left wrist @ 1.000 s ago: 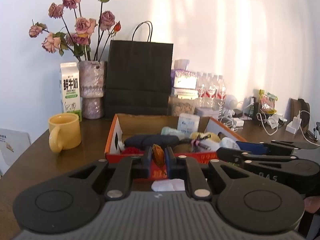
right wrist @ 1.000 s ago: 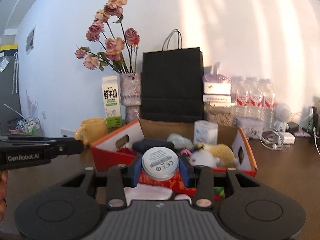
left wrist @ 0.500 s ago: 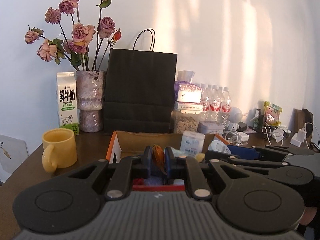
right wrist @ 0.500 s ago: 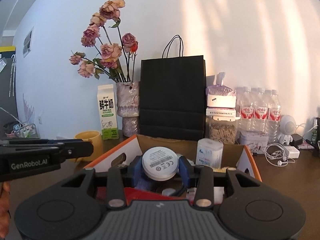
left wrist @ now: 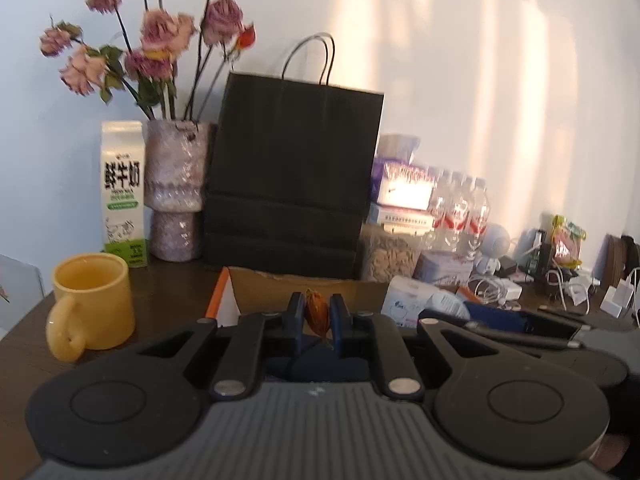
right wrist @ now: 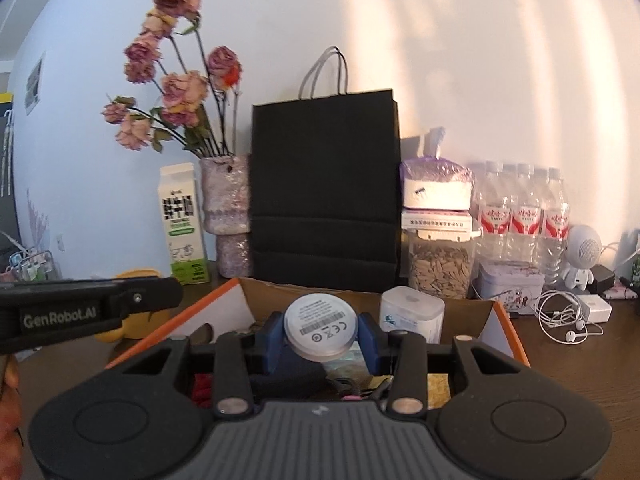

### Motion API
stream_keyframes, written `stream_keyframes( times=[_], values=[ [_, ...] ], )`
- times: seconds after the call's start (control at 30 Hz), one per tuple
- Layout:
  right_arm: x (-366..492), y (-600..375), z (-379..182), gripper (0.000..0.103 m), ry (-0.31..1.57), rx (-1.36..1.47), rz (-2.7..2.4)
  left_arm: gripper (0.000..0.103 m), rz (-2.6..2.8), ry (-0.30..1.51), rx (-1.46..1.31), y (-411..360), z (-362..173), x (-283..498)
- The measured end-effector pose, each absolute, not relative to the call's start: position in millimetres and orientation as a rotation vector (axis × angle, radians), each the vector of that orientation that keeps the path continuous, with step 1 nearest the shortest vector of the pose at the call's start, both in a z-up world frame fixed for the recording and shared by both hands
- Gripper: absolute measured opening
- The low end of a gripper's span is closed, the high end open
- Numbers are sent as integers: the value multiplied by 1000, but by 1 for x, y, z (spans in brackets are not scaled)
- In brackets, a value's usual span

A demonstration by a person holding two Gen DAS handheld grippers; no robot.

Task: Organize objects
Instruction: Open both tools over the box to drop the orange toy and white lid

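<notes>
**Both grippers carry items over the box**

The left gripper [left wrist: 317,312] is clenched on a small orange thing [left wrist: 318,314], too small to identify, held above the near edge of the cardboard box [left wrist: 288,286]. The right gripper [right wrist: 322,334] grasps a white puck [right wrist: 320,330] by its sides, flat face toward the camera, above the same box [right wrist: 460,314], which already holds a jumble of objects, among them a white tub [right wrist: 412,314].

This looks like the carrying step of the tidy-up: each hand has its item and is bringing it to the box. The next move probably calls for lowering each one into a free spot, clear of the tub and the cables, and only then letting go.

Readable writing: the puck's label has barcode-like lines of fine print and a CE mark; the rest is too small. The left tool's side, in the right view, reads "GenRobot.AI". The milk carton [left wrist: 122,192] bears large Chinese characters. The water bottles [right wrist: 524,216] have red labels, text illegible. The black bag [left wrist: 292,168] is unmarked.
</notes>
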State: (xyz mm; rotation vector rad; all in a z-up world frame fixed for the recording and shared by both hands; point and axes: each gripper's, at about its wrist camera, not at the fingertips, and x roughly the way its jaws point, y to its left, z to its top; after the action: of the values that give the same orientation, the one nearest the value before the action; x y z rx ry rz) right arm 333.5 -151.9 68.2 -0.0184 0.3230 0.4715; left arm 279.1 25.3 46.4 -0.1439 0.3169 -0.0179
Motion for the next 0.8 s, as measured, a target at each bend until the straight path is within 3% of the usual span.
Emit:
stream_keyframes(
  times=[0.53,0.57,0.6,0.67,0.7,0.73,0.8],
  values=[
    [366,-150,47,40,363,-46,458,16,-19,368,-102,31,29,310],
    [365,-151,47,46,362,-47,455,23,-16,372,-102,31,28,310],
    [365,-151,46,52,365,-46,452,41,-16,377,-103,32,28,311],
    [365,-152,45,85,368,-43,443,63,0,368,-109,33,27,310],
    [365,-152,45,90,365,-44,431,87,19,362,-110,34,27,310],
    [364,-152,44,93,363,-47,413,100,30,355,-113,35,27,310],
    [366,-154,43,98,367,-38,396,103,68,333,-110,35,27,309]
  ],
)
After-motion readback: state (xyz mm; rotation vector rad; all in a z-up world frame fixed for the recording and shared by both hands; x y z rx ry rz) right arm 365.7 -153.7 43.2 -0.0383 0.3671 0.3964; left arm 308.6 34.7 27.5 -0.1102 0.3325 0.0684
